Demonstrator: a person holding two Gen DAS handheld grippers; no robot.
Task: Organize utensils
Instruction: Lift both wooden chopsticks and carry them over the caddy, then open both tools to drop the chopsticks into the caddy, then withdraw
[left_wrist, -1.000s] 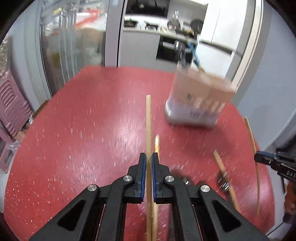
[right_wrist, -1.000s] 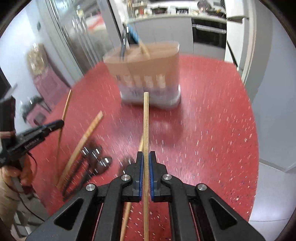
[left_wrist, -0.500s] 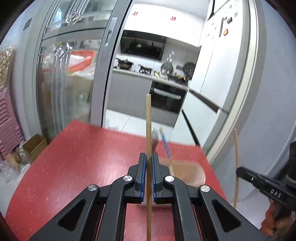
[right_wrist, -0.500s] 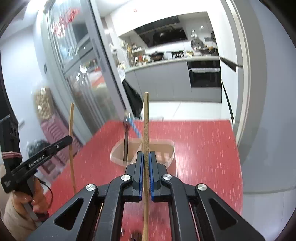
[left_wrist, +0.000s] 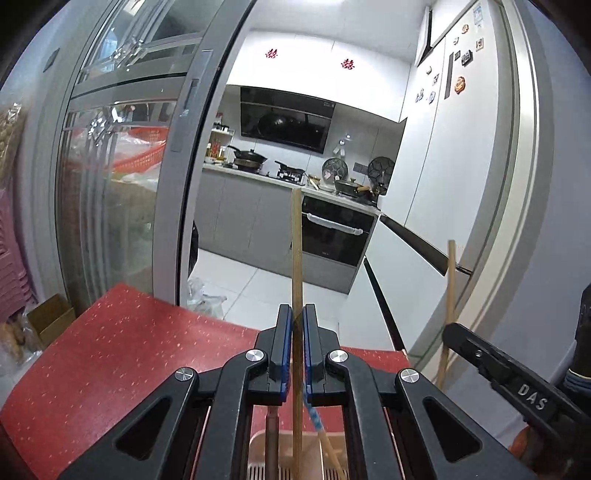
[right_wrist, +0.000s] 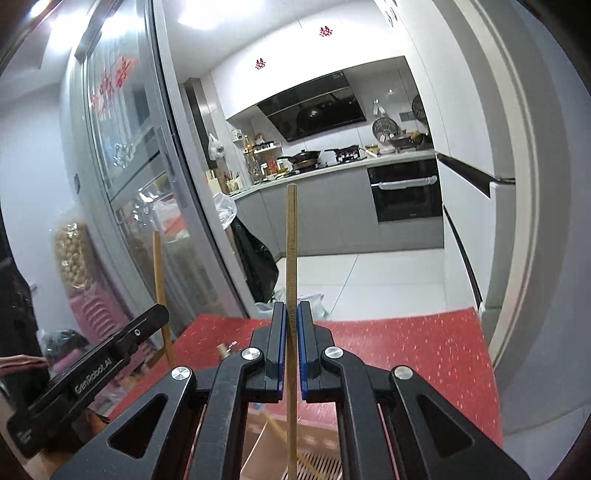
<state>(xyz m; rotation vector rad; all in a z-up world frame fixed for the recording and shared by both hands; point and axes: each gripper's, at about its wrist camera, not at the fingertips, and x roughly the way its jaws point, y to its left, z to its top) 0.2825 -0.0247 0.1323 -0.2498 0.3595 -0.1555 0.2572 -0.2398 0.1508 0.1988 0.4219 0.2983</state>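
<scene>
While both tongs (left_wrist: 294, 343) (right_wrist: 291, 339) each clamp a chopstick (left_wrist: 296, 254) (right_wrist: 291, 251), the holder (left_wrist: 258, 458) below seems partly hidden.

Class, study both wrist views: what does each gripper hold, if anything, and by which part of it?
Each holds one wooden chopstick upright. The left gripper clamps its chopstick partway along the shaft; the right gripper clamps its chopstick likewise, with length showing above and below the jaws.
</scene>
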